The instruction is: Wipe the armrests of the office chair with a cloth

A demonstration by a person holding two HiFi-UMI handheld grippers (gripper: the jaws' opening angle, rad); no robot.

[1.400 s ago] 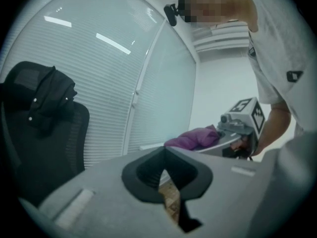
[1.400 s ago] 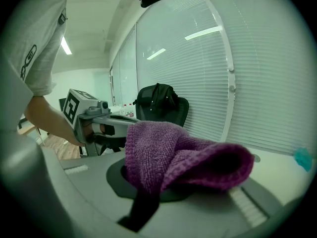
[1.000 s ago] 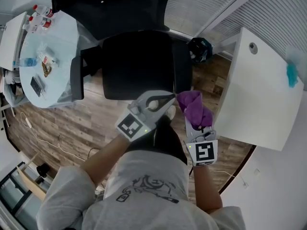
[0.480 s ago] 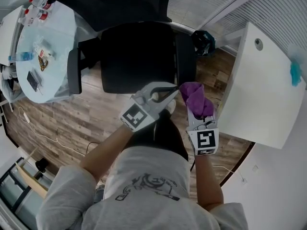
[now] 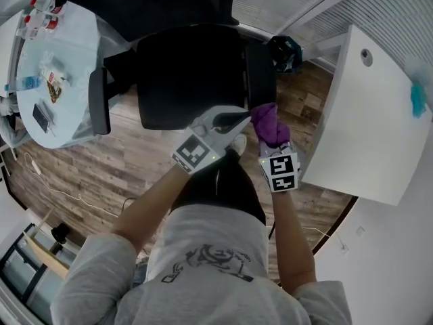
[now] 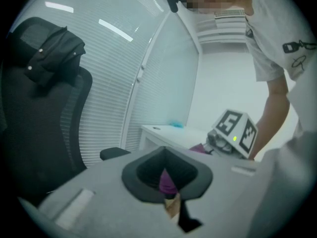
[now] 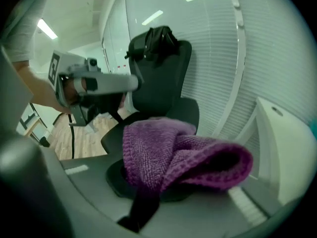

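Observation:
The black office chair stands ahead of me, its right armrest and left armrest both showing. My right gripper is shut on a bunched purple cloth, which sits at the front end of the right armrest. In the right gripper view the cloth drapes over the jaws and hides them. My left gripper is shut, and its tips lie just left of the cloth. In the left gripper view a sliver of purple cloth shows through the slit of the left gripper.
A white desk with a teal item stands close on the right. A round glass table with bottles and small items is at the left. A black garment hangs on the chair back. Window blinds run behind the chair.
Both grippers have moved forward together towards the chair. The purple cloth has gone from the floor side of the seat to the front end of the right armrest.

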